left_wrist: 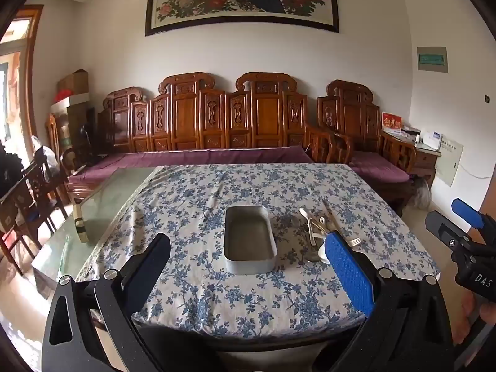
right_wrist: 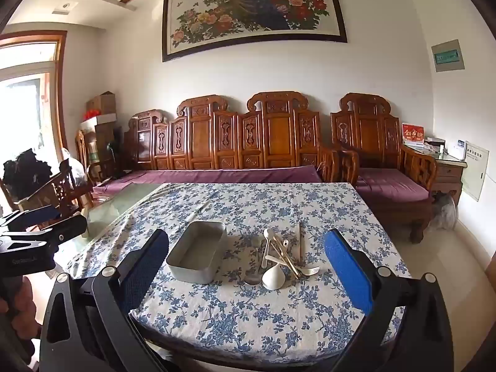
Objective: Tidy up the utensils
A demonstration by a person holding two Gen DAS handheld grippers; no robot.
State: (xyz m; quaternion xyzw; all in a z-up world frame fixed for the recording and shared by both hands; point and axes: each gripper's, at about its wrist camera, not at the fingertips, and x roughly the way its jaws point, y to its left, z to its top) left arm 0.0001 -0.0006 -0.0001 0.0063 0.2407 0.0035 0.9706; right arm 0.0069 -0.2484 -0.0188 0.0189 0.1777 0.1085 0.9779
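Start step, nothing picked yet: both left gripper [left_wrist: 248, 266] & right gripper [right_wrist: 248, 263] spread wide, empty, over near table edge; utensil pile [right_wrist: 283, 255] lies center-right of frame beside empty metal tin [right_wrist: 198, 255]; next = pinch one utensil, drop in tin.

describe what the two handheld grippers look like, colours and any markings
Both are black, angular frames with silver round screws at the joints. The left gripper and right gripper each carry flat pads faced in textured blue. Seen from the left wrist view, the right gripper's body bears white letters "DAS". No cables show, and no sleeves are visible.
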